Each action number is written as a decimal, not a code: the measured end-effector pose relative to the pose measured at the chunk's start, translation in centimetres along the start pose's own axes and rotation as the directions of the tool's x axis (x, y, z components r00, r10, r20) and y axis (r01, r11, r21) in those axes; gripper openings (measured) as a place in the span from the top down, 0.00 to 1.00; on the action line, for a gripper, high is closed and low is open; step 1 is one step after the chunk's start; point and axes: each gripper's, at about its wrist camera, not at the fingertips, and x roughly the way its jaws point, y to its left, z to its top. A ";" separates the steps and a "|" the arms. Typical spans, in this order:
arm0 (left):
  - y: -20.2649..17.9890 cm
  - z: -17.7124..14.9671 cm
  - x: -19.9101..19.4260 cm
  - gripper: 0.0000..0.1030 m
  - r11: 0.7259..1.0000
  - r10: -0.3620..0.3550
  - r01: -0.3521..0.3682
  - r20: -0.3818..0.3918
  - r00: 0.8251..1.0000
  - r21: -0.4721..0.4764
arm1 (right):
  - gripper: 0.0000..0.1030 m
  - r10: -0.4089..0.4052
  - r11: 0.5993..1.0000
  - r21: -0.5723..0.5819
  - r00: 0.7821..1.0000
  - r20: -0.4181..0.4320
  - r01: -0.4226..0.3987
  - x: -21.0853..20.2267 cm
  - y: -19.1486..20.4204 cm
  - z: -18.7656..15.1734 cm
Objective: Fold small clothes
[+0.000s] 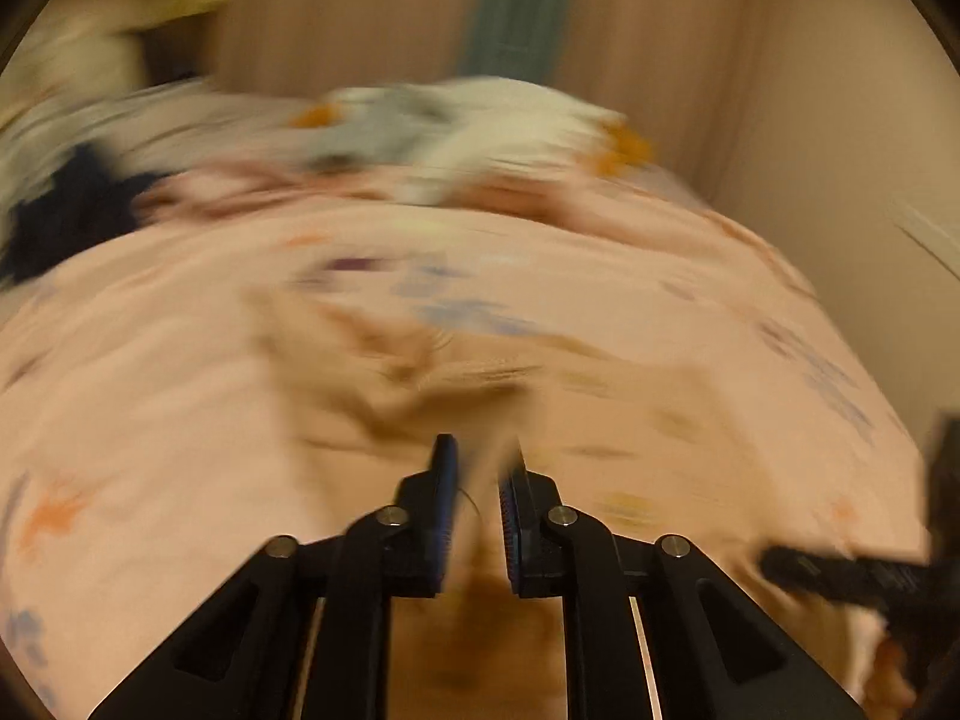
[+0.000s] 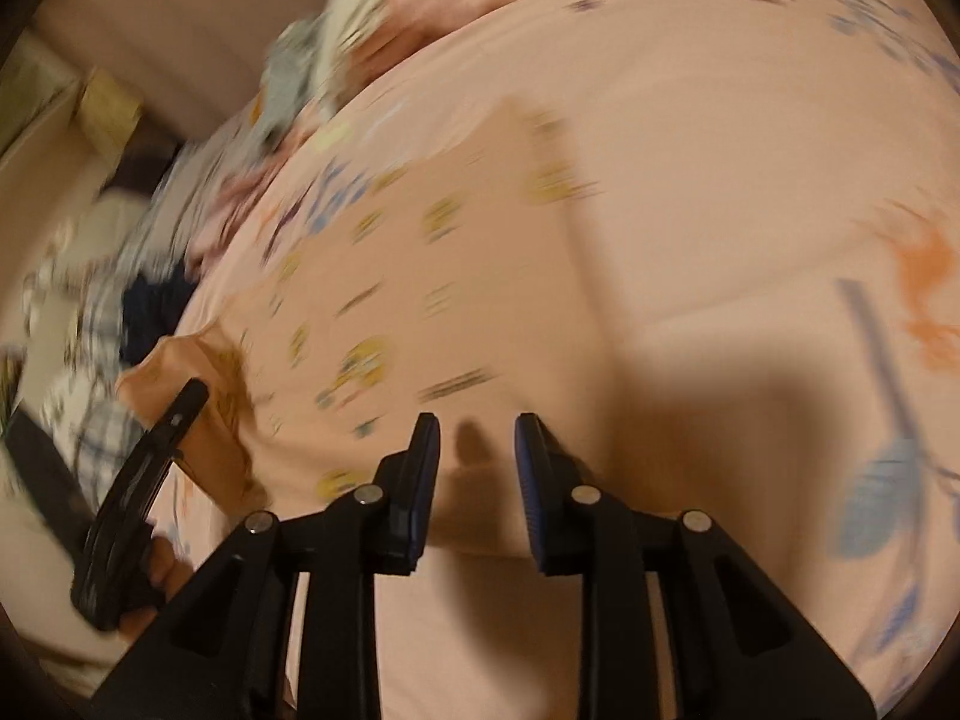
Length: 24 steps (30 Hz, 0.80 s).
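Two tools: black two-finger tools with blue ribbed pads, one per hand, both angled down over the bed.
Left tool [image 1: 480, 468]: jaws nearly together, pinching a fold of the small garment; cloth rises between the pads.
Right tool [image 2: 477, 438]: jaws parted, nothing between the pads; it hangs above the garment's near edge, whether it touches the cloth cannot be told.
Small garment [image 2: 420, 276]: soft peach-coloured cloth printed with little yellow and dark motifs, lying mostly flat on the bed; one corner at the left is lifted and crumpled where the left tool [image 2: 144, 462] grips it. Its exact cut is lost in blur.
Bed sheet [image 1: 690, 276]: pale pink fabric, smooth, with scattered blue and orange floral prints.
Clothes pile [image 1: 474, 120]: rumpled white, grey and orange-spotted pieces at the far end of the bed, well apart from both tools.
Dark garment [image 1: 66, 216]: navy, bunched, at the far left of the bed.
Hand [image 2: 159, 576]: fingers wrapped around the left tool's handle, at the lower left of the right wrist view.
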 end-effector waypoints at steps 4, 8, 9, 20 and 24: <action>-6.4 -3.1 2.1 0.94 0.980 -0.152 0.168 -0.147 0.977 0.103 | 0.74 0.088 0.989 0.121 0.996 0.030 -0.091 -1.9 -3.8 0.4; -8.9 -5.8 1.5 0.94 0.970 -0.109 0.143 -0.173 0.979 0.195 | 0.66 0.012 0.990 0.141 0.998 0.062 -0.021 -3.0 -4.8 0.1; -8.8 -6.0 0.6 0.94 0.971 -0.101 0.133 -0.160 0.982 0.200 | 0.66 -0.004 0.991 0.133 0.998 0.067 -0.004 -3.2 -4.8 0.2; 10.3 -5.8 -3.7 0.50 0.827 -0.061 -0.032 -0.145 0.988 -0.562 | 0.58 -0.015 0.999 0.052 1.000 0.020 0.014 -2.0 -3.4 0.3; 14.6 -7.5 -3.9 0.49 0.688 -0.222 0.086 -0.096 0.970 -0.720 | 0.57 -0.008 0.998 0.058 1.000 0.016 0.007 -1.4 -2.6 0.5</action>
